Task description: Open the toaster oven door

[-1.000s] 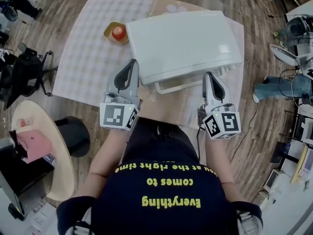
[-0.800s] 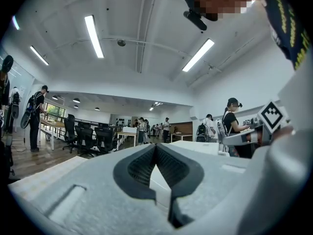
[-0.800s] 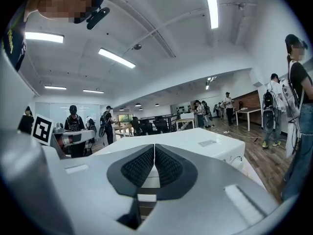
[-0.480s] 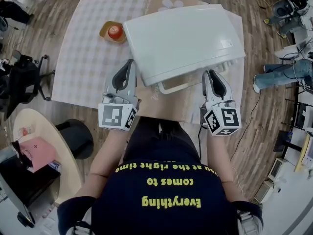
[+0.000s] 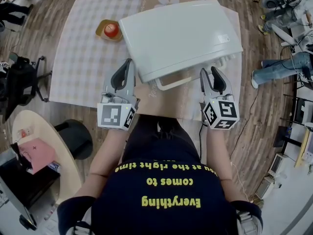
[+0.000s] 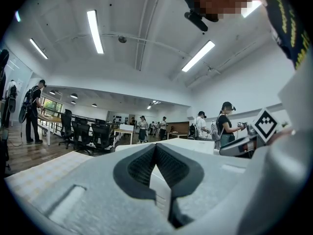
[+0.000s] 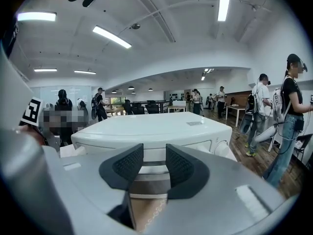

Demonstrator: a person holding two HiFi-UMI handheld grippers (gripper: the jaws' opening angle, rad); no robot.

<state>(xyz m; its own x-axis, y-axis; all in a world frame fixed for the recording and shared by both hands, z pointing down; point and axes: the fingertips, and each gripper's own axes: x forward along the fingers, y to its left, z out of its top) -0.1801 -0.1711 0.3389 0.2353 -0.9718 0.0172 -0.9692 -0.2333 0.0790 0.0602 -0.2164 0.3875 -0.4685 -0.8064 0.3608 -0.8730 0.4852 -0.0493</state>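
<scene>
The toaster oven [image 5: 181, 33] sits on the table [image 5: 78, 67] with its front towards the person; its door looks closed, and the pale bar of the door handle [image 5: 172, 83] stands out from the lower edge of that front. This is the approach step: nothing has hold of the handle yet.

The right gripper [image 5: 210, 71] is just in front of the oven's right front corner, beside the right end of the handle and pointing a little downward at the oven; its jaws have just been opening and now stand a little apart with nothing between the pads. In the right gripper view the oven's front fills the gap beyond them, and the pale band seen there is probably the handle, though the wide lens makes that hard to tell. The left gripper [image 5: 128, 63] lies level off the oven's left front corner, its fingertips close to the oven's side; its pads [image 6: 168, 165] meet at the tip and hold nothing.

A small dish with a red thing [image 5: 110, 30] rests beyond the oven's left rear corner, clear of the work.

Next, I judge, the right jaws need to part further, slide over the handle bar from its right end, close on it, then draw it out and down; the left gripper may have to steady the oven's side so that it does not slide.
</scene>
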